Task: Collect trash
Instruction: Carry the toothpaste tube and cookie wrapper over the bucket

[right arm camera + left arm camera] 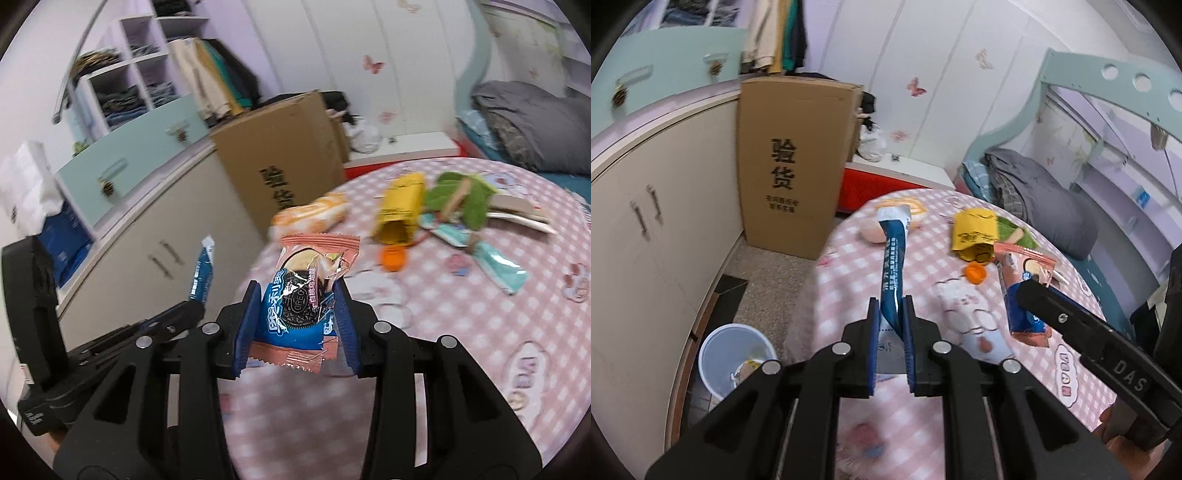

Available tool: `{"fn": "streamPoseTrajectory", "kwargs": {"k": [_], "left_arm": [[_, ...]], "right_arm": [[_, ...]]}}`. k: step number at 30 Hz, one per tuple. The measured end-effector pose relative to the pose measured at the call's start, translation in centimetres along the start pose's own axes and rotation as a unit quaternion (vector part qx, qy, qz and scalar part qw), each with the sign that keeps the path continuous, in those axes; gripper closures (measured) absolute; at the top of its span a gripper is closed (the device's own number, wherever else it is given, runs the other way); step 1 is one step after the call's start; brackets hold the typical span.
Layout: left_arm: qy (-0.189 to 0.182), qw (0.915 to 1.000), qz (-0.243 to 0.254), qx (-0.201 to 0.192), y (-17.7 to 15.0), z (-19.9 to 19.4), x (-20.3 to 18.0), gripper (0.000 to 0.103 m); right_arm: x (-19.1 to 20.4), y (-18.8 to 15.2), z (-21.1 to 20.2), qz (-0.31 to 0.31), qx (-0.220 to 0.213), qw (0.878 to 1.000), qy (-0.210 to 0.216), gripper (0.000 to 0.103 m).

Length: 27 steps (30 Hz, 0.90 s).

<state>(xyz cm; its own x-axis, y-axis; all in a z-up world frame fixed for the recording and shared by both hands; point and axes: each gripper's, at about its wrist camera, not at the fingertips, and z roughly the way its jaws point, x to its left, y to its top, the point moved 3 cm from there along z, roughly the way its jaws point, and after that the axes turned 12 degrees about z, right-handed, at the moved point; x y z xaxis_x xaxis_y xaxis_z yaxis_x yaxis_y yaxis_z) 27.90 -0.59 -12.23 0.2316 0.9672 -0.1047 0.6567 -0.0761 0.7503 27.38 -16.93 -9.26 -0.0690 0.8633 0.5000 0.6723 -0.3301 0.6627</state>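
Both views are pretty smeared, so most of the print on the table (pixel 1082 384) cloth is mush. The left gripper (pixel 891 314) has its jaws pinched nearly together on one long blue sachet (pixel 894 266), which sticks up and away over the near-left edge of the table; its lower end is hidden behind the blue pads. The right gripper (pixel 295 306) stands partway open but clamped on one cookie wrapper (pixel 301 295), pink at both ends, blue in the middle; the pads cover its sides.

Still lying on the table: one yellow packet (pixel 400 210) on its side, one orange cap (pixel 393 258) just near it, one pale orange-and-white packet (pixel 314 214) at the far-left edge, two teal wrappers (pixel 500 266) on the right, and something green (pixel 465 195) that's too blurry to name.

One white bin (pixel 733 360) sits on the floor at near left, partly blocked by the gripper's arm, with scraps inside that can't be made out. One tall cardboard box (pixel 790 166) stands beyond it.
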Motion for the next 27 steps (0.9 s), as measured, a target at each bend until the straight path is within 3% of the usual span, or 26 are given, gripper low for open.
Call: {"fn": "streamPoseTrajectory", "kwargs": {"k": [13, 24, 27], "left_arm": [[0.069, 0.9931, -0.094, 0.016, -4.7, -1.8, 12.8, 0.091], [0.148, 0.9739, -0.163, 0.056, -9.2, -0.6, 23.3, 0.091], [0.176, 0.9664, -0.175, 0.067, -10.0, -0.2, 25.8, 0.091]], "right_arm": [[10.8, -5.5, 7.7, -0.075, 0.080, 0.992, 0.062, 0.063], [17.5, -10.5, 16.7, -0.104, 0.145, 0.980, 0.092, 0.063], [18.4, -11.5, 19.5, -0.109, 0.149, 0.979, 0.093, 0.052]]}}
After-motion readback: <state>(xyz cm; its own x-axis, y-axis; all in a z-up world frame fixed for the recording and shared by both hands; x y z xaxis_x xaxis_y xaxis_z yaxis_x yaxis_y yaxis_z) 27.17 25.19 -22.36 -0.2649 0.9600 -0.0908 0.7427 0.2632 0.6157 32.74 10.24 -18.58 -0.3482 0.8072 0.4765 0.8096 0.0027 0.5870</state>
